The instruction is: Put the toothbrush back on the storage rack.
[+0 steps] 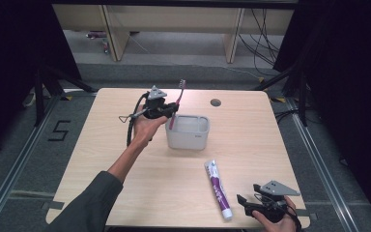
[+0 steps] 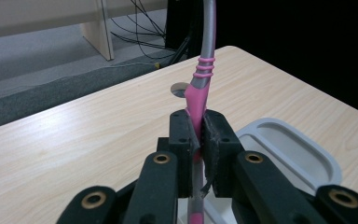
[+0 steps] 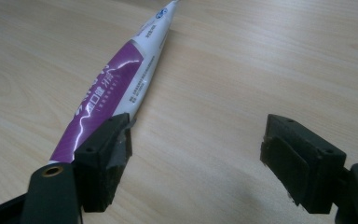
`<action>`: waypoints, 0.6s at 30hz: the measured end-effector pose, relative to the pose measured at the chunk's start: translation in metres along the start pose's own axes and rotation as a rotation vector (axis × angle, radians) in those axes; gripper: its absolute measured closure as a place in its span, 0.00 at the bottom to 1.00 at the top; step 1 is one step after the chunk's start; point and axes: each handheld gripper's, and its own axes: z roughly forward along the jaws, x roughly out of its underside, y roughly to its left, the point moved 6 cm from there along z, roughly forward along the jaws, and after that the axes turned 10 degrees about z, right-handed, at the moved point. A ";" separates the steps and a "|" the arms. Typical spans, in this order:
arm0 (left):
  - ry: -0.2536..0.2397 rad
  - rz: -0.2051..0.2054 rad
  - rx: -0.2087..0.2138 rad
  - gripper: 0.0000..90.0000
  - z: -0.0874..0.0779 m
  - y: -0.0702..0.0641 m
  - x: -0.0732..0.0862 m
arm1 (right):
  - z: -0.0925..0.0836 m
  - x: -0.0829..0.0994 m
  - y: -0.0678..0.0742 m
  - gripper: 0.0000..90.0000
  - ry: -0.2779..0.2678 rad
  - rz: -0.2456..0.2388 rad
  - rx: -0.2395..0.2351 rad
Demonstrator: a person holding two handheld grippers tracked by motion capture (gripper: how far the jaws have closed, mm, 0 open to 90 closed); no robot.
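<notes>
- The left gripper (image 1: 168, 110) is above the middle of the table (image 1: 101, 159), nearer to the far edge, and its jaws are clamped on a pink and grey toothbrush (image 1: 177, 104).
- The toothbrush stands almost upright, a little tilted, with the bristle head at the top. Its lower end reaches down at the left rim of the grey holder (image 1: 187, 132); whether it touches the inside, I cannot tell.
- In the left gripper view, the pads press the pink part of the toothbrush (image 2: 199, 93) from both sides, and the grey holder (image 2: 289, 154) lies just below and beside the jaws.
- The right gripper (image 1: 257, 202) rests near the near right corner of the table, with its jaws wide apart and nothing between them.
- A purple and white toothpaste tube (image 1: 218, 190) lies flat near the near edge, just beside the right gripper. In the right gripper view the toothpaste tube (image 3: 116, 84) passes behind one jaw.
</notes>
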 end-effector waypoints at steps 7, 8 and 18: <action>0.003 -0.006 -0.007 0.91 0.000 0.001 0.007 | 0.000 0.000 0.000 0.28 0.004 0.005 -0.004; 0.011 0.000 -0.004 0.91 0.001 0.000 0.010 | 0.000 0.000 0.000 0.28 0.004 0.004 -0.004; 0.032 0.004 -0.001 0.91 0.005 -0.003 0.022 | 0.001 0.002 0.001 0.28 0.017 0.023 -0.013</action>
